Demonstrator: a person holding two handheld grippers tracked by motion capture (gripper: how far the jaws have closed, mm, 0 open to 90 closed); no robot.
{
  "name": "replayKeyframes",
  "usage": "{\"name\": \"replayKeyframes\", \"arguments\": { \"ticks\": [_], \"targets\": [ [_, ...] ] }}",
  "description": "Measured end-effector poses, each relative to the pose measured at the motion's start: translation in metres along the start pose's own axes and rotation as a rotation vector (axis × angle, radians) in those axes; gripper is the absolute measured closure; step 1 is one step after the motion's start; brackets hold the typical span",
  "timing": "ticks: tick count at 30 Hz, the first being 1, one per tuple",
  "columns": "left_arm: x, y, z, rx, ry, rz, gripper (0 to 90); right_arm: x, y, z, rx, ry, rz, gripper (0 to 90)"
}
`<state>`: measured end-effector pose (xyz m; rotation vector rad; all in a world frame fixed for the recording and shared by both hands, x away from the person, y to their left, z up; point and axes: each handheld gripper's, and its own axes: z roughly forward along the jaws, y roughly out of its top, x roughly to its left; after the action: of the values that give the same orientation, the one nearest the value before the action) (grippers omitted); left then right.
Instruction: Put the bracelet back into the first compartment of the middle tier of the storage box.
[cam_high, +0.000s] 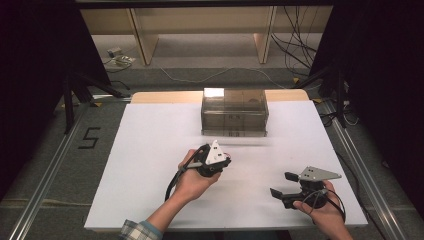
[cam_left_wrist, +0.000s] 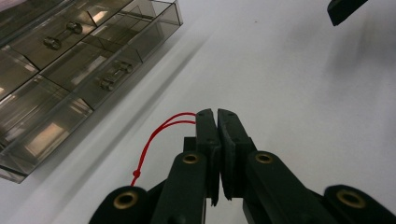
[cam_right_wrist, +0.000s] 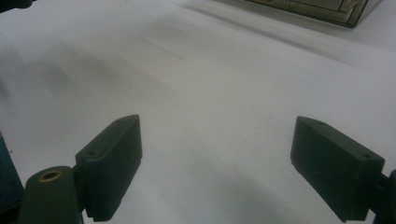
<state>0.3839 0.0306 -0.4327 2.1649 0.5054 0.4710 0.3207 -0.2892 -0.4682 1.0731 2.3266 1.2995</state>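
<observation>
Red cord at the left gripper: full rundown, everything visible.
The red cord is thin and bright red, doubled into a loop: two strands run side by side and vanish between the shut jaws of the left gripper, which pinch its end. A small knot sits lower down, near the gripper's body. It curves loosely above the white table, apart from the smoky clear drawer box.

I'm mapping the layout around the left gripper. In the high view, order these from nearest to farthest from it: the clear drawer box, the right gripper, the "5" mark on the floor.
1. Clear drawer box: just beyond the left gripper, at the table's far edge.
2. Right gripper: to its right, nearer the person.
3. "5" mark: off the table, far left on the floor.

The first two are fairly close; the box looks slightly nearer.
</observation>
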Motion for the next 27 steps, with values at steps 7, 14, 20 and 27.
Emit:
{"name": "replayKeyframes", "arguments": {
  "ticks": [7, 14, 20, 27],
  "targets": [
    [0.004, 0.002, 0.001, -0.009, 0.013, -0.011, 87.8, 0.0, 0.0, 0.0, 0.001, 0.0, 0.0, 17.6],
    [0.01, 0.005, 0.002, 0.0, 0.023, 0.001, 87.8, 0.0, 0.0, 0.0, 0.001, 0.0, 0.001, 17.6],
    [0.014, 0.008, 0.002, -0.003, 0.032, 0.003, 87.8, 0.0, 0.0, 0.0, -0.004, 0.002, -0.005, 17.6],
    [0.019, 0.01, 0.004, -0.009, 0.04, -0.005, 87.8, 0.0, 0.0, 0.0, 0.001, 0.0, 0.001, 17.6]
  ]
}}
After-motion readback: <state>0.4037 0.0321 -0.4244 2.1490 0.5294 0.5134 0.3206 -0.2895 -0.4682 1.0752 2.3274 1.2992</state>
